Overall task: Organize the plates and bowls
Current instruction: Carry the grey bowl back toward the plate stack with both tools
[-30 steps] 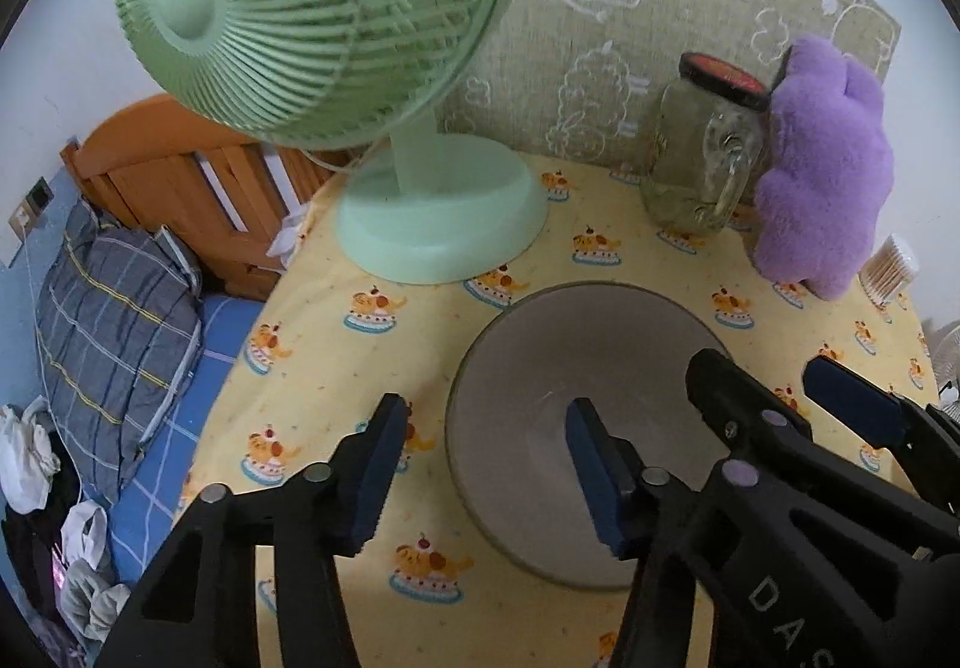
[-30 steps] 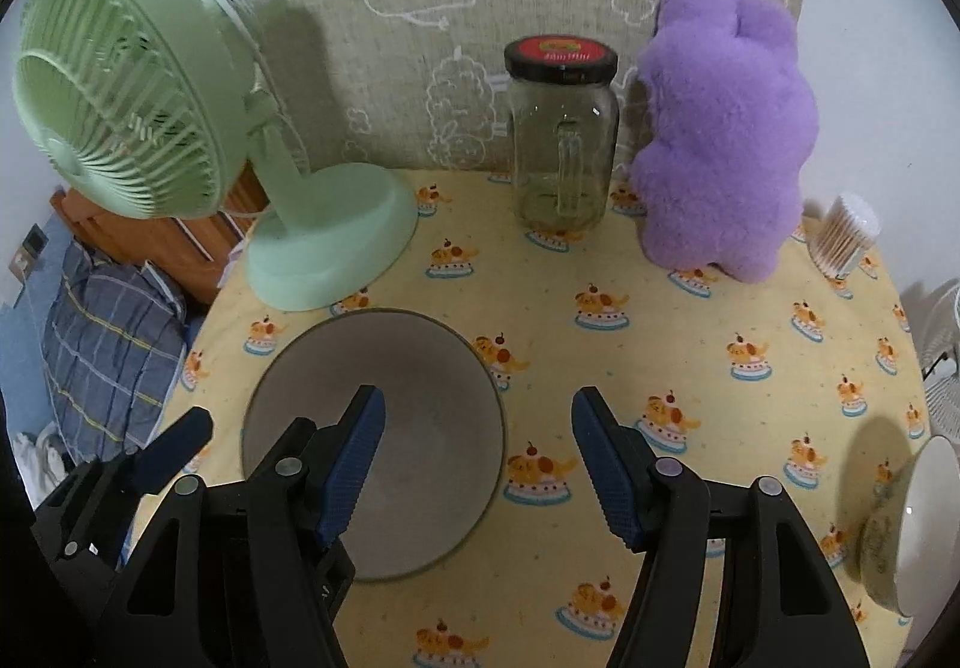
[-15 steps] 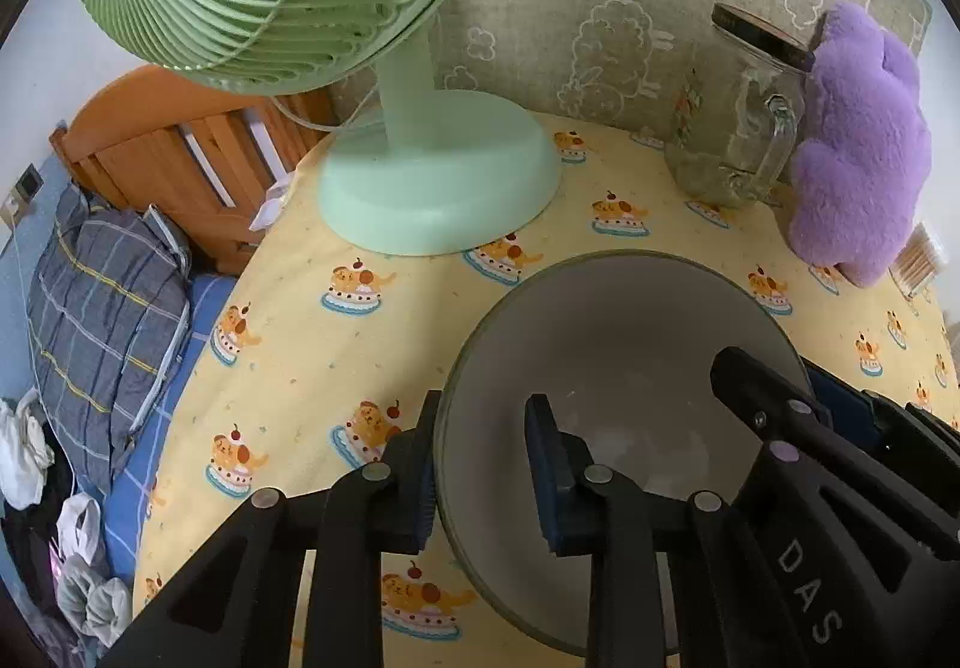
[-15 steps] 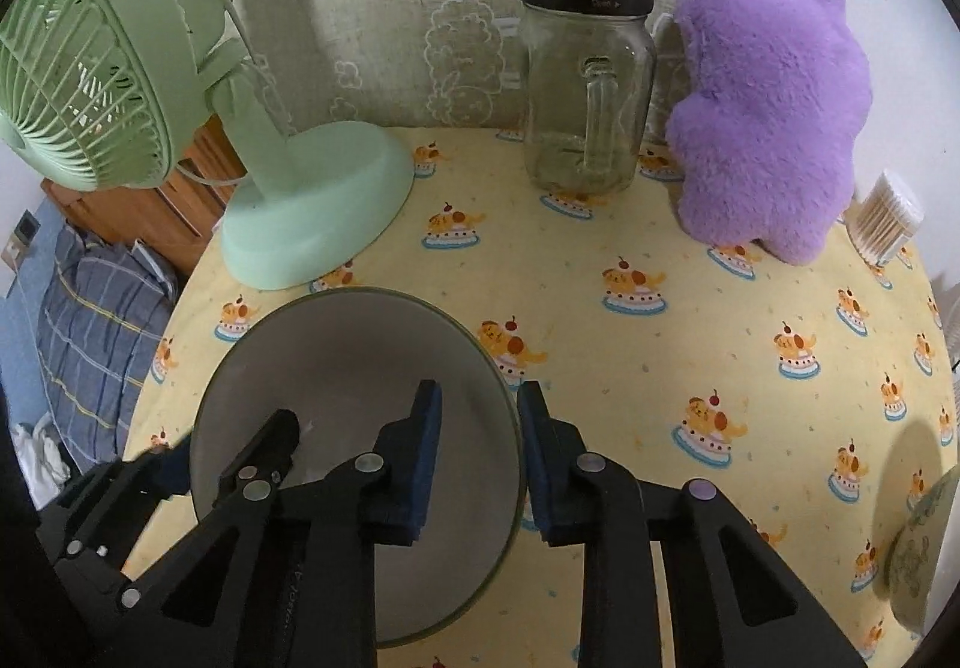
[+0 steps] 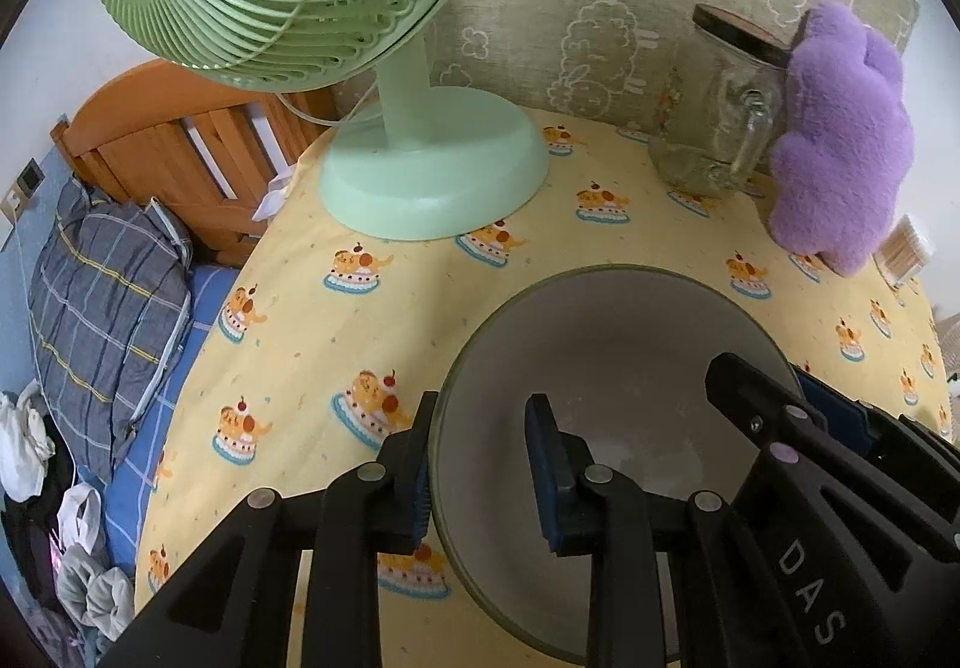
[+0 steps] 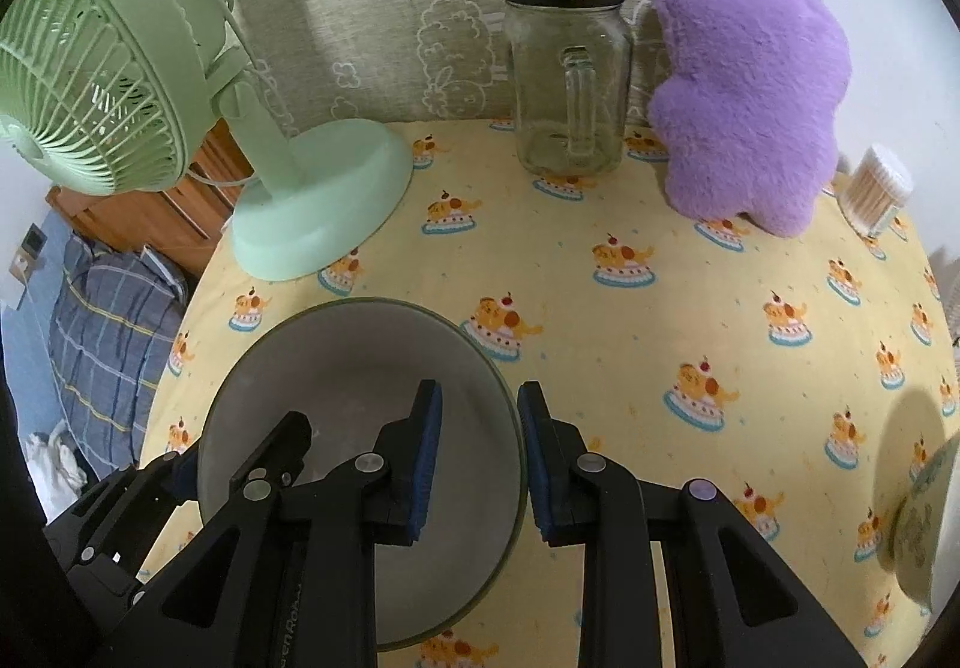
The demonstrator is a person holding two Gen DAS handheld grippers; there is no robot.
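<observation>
left gripper (image 5: 483, 464) fingers clamped on grey bowl (image 5: 606, 344) rim; right gripper (image 6: 477, 458) likewise

Soft, even indoor light, no glare. Fan (image 6: 90, 86) throws a shadow on the wall. Focus sharp; heavy fisheye bending, black vignette at corners.

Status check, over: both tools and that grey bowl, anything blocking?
Left tool shut on grey round bowl, left rim. Right tool shut on right rim. Nothing blocking; green fan stands behind.
</observation>
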